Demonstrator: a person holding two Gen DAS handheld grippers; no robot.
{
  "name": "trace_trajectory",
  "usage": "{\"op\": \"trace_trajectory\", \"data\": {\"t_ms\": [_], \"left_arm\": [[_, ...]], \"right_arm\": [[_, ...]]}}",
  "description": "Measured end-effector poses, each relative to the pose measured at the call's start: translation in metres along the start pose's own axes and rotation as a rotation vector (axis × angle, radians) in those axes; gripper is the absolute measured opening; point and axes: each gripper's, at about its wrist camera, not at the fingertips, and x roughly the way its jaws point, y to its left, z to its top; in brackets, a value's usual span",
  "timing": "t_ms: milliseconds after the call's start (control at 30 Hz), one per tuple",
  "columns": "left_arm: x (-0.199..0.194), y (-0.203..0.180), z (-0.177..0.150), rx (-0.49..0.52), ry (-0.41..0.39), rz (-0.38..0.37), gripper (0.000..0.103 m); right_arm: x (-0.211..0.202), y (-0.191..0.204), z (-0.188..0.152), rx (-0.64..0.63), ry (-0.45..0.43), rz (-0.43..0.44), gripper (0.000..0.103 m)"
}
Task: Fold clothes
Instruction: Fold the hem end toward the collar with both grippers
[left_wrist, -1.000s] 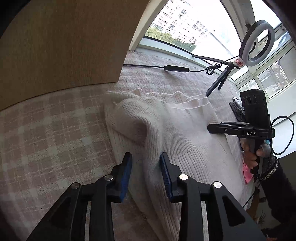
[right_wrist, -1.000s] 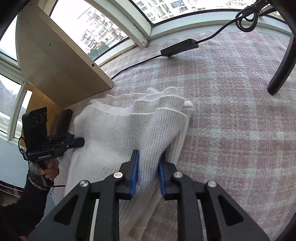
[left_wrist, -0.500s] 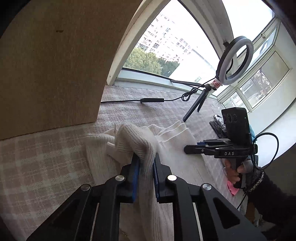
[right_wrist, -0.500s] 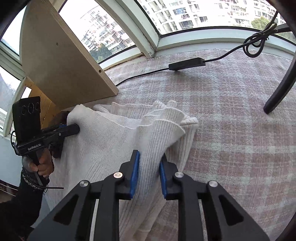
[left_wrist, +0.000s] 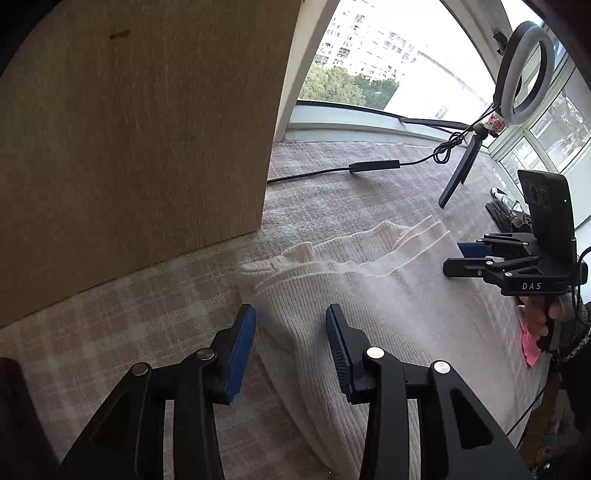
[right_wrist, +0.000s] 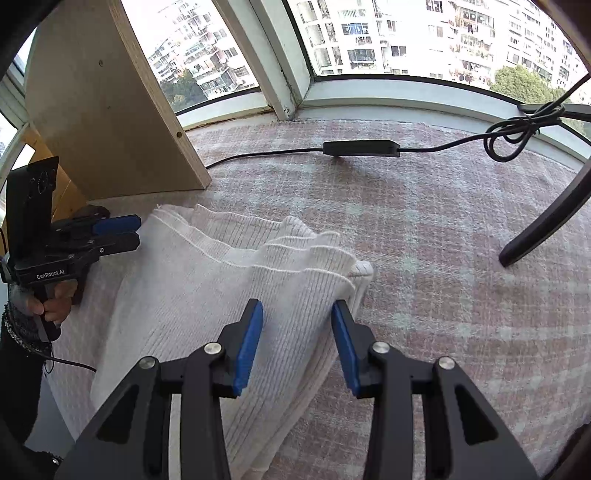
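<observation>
The left gripper (left_wrist: 290, 343) read "GenRobot.AI", the right gripper (right_wrist: 295, 336) "DAS"; both had jaws apart over the white sweater (right_wrist: 207, 280).

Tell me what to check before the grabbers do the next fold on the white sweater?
1. Left gripper open: ok, jaws apart.
2. Right gripper open: ok, jaws apart.
3. White sweater lying on the plaid cloth: ok, folded, layered edges stacked.
4. Black cable off the sweater: ok, well behind it.
5. Tripod leg away from the sweater: ok.
6. Layers lined up neatly: cannot tell.
</observation>
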Motion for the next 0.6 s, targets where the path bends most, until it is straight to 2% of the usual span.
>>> {"op": "trace_trajectory", "data": {"t_ms": [100,167,233,267,333,367,400,433,500,600], "left_arm": [[0.003,0.003,-0.006,-0.026,0.013,0.001,0.035],[0.002,0.005,-0.006,-0.045,-0.012,-0.036,0.027],[0.001,0.004,-0.004,-0.044,-0.025,-0.056,0.009],[0.001,0.003,-0.002,-0.035,-0.030,-0.063,0.007],[-0.016,-0.003,-0.004,-0.003,-0.090,-0.141,0.007],[-0.025,-0.005,-0.005,0.021,-0.130,-0.182,0.007],[-0.028,-0.007,-0.005,0.051,-0.149,-0.187,0.007],[-0.022,-0.004,-0.004,0.063,-0.125,-0.146,0.007],[0.003,0.012,-0.002,0.021,-0.037,-0.099,0.008],[0.014,0.032,-0.007,-0.053,-0.019,-0.152,0.013]], "right_arm": [[0.003,-0.001,-0.001,0.011,-0.004,0.007,0.038],[0.003,0.000,-0.002,0.005,-0.010,0.008,0.038],[0.001,0.003,-0.003,-0.009,-0.014,0.006,0.037],[0.000,0.004,-0.004,-0.016,-0.016,0.005,0.029],[-0.005,0.007,-0.005,-0.030,-0.030,0.010,0.021],[-0.007,0.006,-0.005,-0.035,-0.046,0.017,0.021],[-0.010,0.006,-0.005,-0.040,-0.061,0.022,0.021],[-0.008,0.004,-0.004,-0.043,-0.060,0.013,0.021],[0.004,-0.001,-0.002,-0.027,-0.033,-0.003,0.021],[0.011,-0.011,0.000,0.009,-0.017,0.028,0.021]]}}
